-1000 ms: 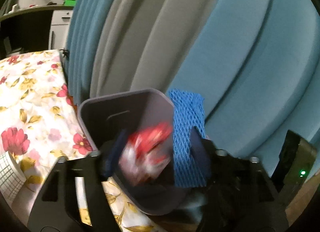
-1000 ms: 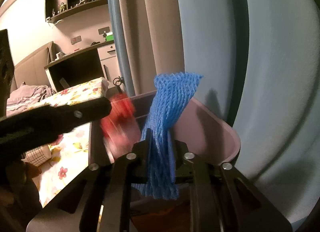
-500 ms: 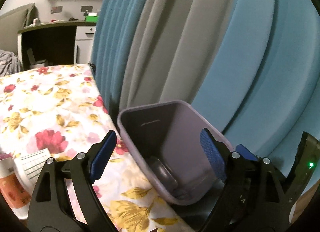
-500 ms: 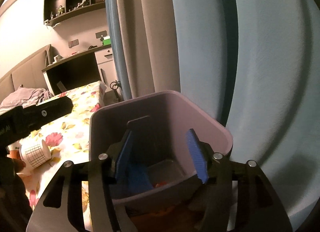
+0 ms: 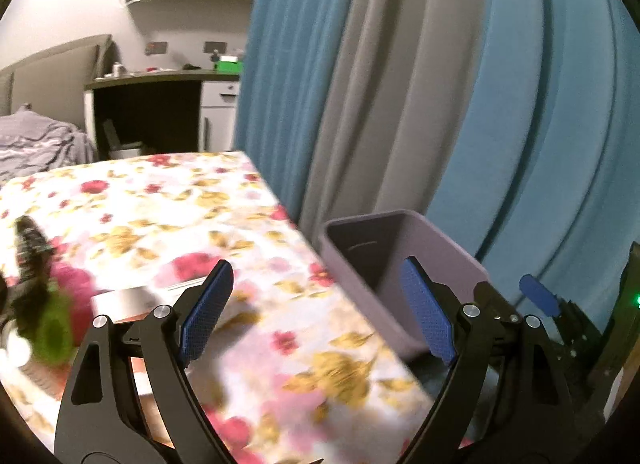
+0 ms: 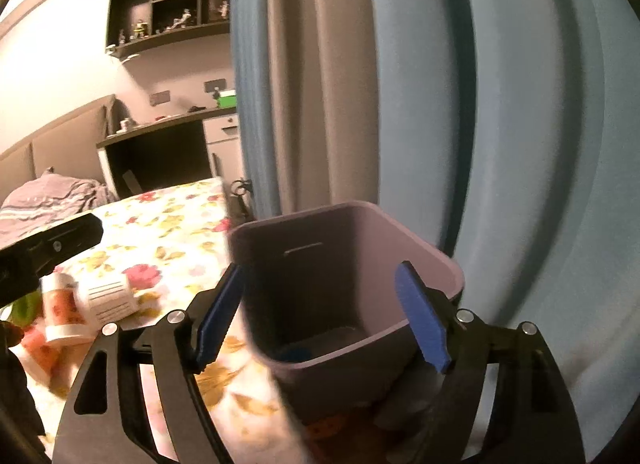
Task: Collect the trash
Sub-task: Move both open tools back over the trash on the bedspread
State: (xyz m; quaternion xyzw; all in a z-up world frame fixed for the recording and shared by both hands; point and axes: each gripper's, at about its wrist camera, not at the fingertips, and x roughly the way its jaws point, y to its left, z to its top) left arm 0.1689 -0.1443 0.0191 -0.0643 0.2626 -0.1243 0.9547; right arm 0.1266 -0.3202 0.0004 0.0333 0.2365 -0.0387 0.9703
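Note:
A lilac trash bin (image 6: pixel 424 244) stands on the floor between the table and the curtain. A bit of blue foam net (image 6: pixel 295 352) lies at its bottom. My right gripper (image 6: pixel 320 320) hovers over the bin's near rim; its jaws are opening and grip nothing. My left gripper (image 5: pixel 316 310) is open and empty above the table's right edge, with the bin (image 5: pixel 404 223) just right of it. On the table lie a white grid-print cup (image 6: pixel 107 296) and an orange-and-white cup (image 6: pixel 64 312). The left gripper's black finger (image 6: pixel 48 248) shows at the left.
The table wears a floral cloth (image 5: pixel 168 203). Blue and grey curtains (image 5: pixel 440 83) hang close behind the bin. A blurred green and dark object (image 5: pixel 48 324) sits at the table's left. A desk (image 6: pixel 160 151), a bed and wall shelves lie farther back.
The red wrapper and the blue net left the jaws and dropped into the bin. Both grippers opened and pulled back; the left one swung left over the table.

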